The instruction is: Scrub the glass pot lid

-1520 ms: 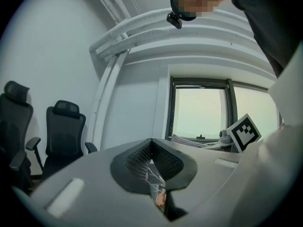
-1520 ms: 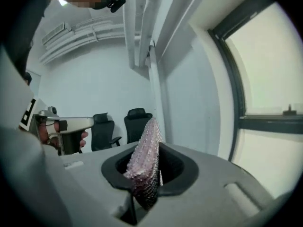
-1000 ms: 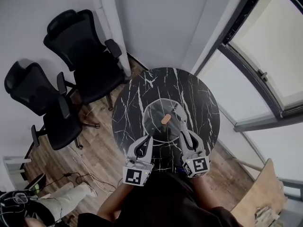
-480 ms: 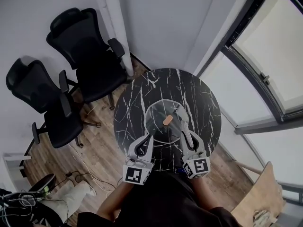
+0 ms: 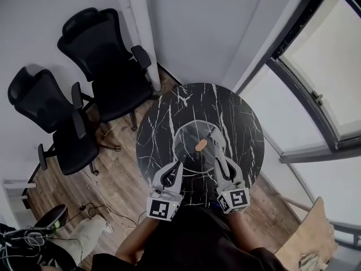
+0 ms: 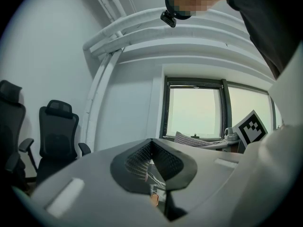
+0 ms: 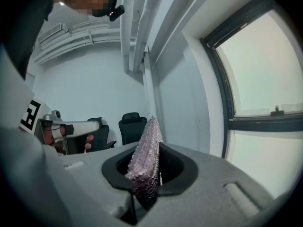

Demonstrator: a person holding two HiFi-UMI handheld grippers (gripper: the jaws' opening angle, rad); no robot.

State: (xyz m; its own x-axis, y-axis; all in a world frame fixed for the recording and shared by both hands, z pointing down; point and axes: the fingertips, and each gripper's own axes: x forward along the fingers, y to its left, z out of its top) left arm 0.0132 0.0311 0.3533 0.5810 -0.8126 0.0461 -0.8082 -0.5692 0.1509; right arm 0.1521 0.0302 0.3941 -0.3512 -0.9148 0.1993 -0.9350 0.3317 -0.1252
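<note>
The glass pot lid (image 5: 188, 141) lies flat in the middle of a round black marble table (image 5: 169, 114), with its wooden knob (image 5: 200, 145) up. My right gripper (image 5: 219, 158) reaches over the lid's right side, shut on a sparkly mesh scrubber (image 5: 215, 142) that rests on the glass right of the knob. In the right gripper view the scrubber (image 7: 147, 160) stands up between the jaws of that gripper (image 7: 151, 143). My left gripper (image 5: 178, 164) hovers at the lid's near-left rim, shut and empty. The left gripper (image 6: 151, 143) view shows the knob (image 6: 154, 199) through the gap below.
Two black office chairs (image 5: 101, 55) (image 5: 48, 117) stand on the wooden floor left of the table. A white wall and pipe (image 5: 141, 33) are behind it, windows (image 5: 316, 66) to the right. Cables (image 5: 101, 199) lie on the floor at lower left.
Almost nothing: the head view has drifted slightly, and both grippers keep their places at the lid with the scrubber still on the glass.
</note>
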